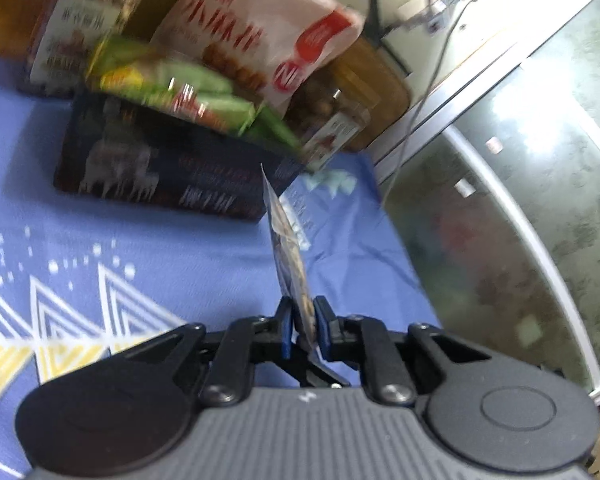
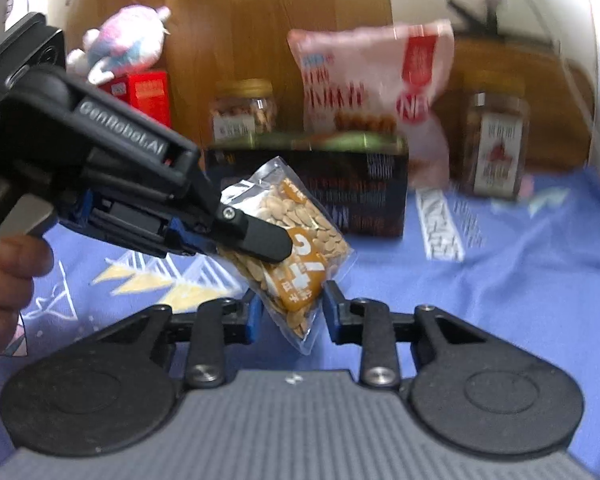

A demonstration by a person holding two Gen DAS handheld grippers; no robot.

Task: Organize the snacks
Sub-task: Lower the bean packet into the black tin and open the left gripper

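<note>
While mid-handover: left tongs [image 2: 260, 240] pinched the nut packet [image 2: 288, 240] above the desk [image 2: 500, 280].
Right tongs [image 2: 288, 312]: parted, straddling its lower corner.

Beyond the left gripper [image 1: 303, 322], motion blur smears the green packet [image 1: 172, 88] atop the dark box [image 1: 168, 164]; its print is unreadable. The far jar [image 1: 80, 28], possibly nuts, is cut off at the top edge.

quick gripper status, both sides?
Left gripper: closed on the nut packet, held off the tablecloth.
Right gripper: open, fingers either side of the packet's lower corner.
</note>
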